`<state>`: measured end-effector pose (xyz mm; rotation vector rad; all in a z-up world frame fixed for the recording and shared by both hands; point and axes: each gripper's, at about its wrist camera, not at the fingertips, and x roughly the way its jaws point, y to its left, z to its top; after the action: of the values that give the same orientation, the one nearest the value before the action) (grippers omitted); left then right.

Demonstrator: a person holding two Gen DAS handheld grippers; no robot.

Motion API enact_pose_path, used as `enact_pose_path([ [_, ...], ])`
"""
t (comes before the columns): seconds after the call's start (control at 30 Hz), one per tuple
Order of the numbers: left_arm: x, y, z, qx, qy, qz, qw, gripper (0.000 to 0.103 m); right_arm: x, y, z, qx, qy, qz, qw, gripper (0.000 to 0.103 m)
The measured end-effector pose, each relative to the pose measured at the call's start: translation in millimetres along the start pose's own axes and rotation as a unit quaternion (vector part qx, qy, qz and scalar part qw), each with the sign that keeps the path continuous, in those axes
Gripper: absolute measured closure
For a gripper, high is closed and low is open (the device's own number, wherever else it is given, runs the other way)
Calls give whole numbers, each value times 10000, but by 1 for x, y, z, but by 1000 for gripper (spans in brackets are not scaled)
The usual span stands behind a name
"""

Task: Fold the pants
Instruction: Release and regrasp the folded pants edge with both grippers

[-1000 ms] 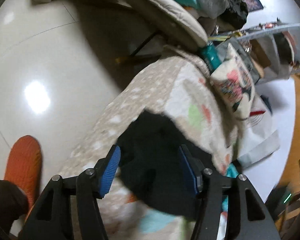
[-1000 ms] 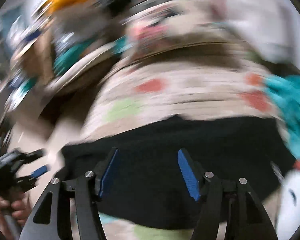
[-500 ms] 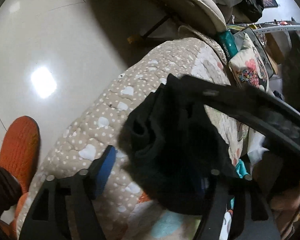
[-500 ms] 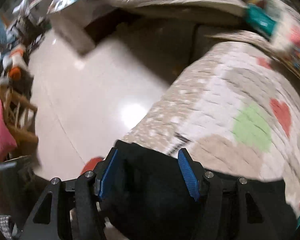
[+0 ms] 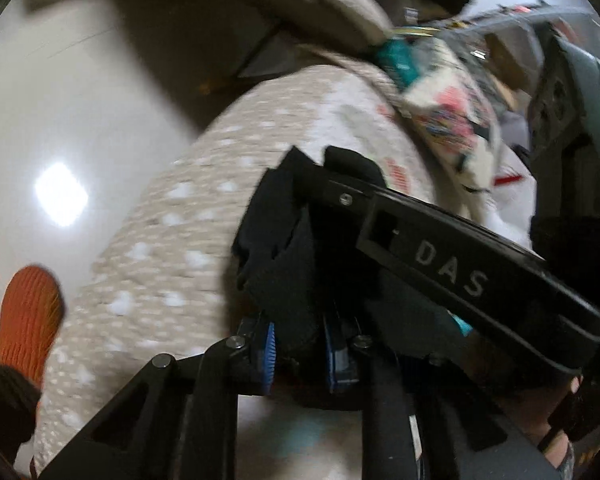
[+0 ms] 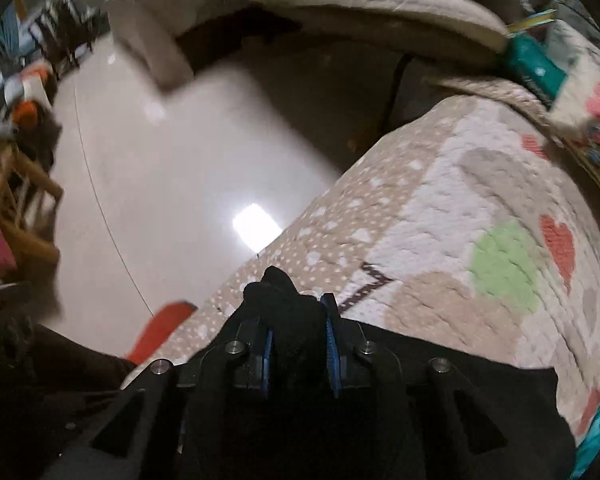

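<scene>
My left gripper (image 5: pixel 298 344) has just been closing, and its blue pads (image 5: pixel 269 354) now pinch a bunched fold of the black pants (image 5: pixel 296 264). My right gripper (image 6: pixel 298 342) has likewise just been closing, and its pads (image 6: pixel 332 344) clamp another bunch of the same pants (image 6: pixel 460 384), with a knob of dark cloth poking up past the tips. In the left wrist view the right gripper (image 5: pixel 328 184) reaches in from the right, its long black finger marked with pale letters lying across the cloth, so the two grips sit just beside each other.

The pants lie on a quilt (image 6: pixel 440 240) patterned with small white dots, a green patch and red hearts, at its near left edge. The rest of the black fabric spreads to the right along the near edge of the quilt. Beyond the quilt's left side is a glossy pale floor (image 6: pixel 160 184) with a bright glare spot. An orange slipper (image 5: pixel 28 320) shows at the lower left, on the floor beside the quilt. A patterned cushion (image 5: pixel 452 120) lies at the far right.
</scene>
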<state>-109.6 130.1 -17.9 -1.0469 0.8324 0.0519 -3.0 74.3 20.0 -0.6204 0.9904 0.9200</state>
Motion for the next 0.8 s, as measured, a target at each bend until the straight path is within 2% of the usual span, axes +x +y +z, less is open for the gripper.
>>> enact_pose_path([
  [0.17,11,-40,-7,481,160,-585,9970,85,-40,-39,-21,517,-432,-20,9977,81],
  [0.27,31,-77,-16,1019,444,-982,9889,85,-66,-84,-48,1049,-687,-91,9921,81],
  [0.37,49,-110,-33,1634,570,-1047,9793,74,-81,-125,-81,1601,-823,-215,9834,81],
  [0.4,53,-121,-42,1898,615,-999,9748,63,-82,-146,-100,1886,-825,-308,9781,78],
  [0.43,56,-129,-51,2108,691,-973,9702,57,-82,-161,-115,2102,-792,-442,9734,76],
  [0.5,60,-138,-68,2429,1015,-1027,9593,56,-82,-191,-148,2592,-626,-959,9590,63],
  [0.57,55,-136,-74,2492,1177,-1117,9548,56,-89,-216,-177,2967,-463,-1618,9400,62],
  [0.63,48,-127,-70,2448,1060,-1049,9580,53,-110,-232,-197,3258,-656,-1925,9233,62],
  [0.67,45,-121,-65,2373,948,-926,9624,53,-122,-234,-201,3393,-870,-1846,9183,62],
  [0.73,43,-101,-49,2018,751,-549,9750,53,-136,-230,-200,3546,-1198,-1428,9163,62],
  [0.77,45,-93,-42,1816,715,-446,9797,53,-138,-224,-195,3548,-1295,-1147,9188,62],
  [0.8,47,-86,-37,1639,713,-398,9831,53,-133,-215,-184,3484,-1374,-672,9248,62],
])
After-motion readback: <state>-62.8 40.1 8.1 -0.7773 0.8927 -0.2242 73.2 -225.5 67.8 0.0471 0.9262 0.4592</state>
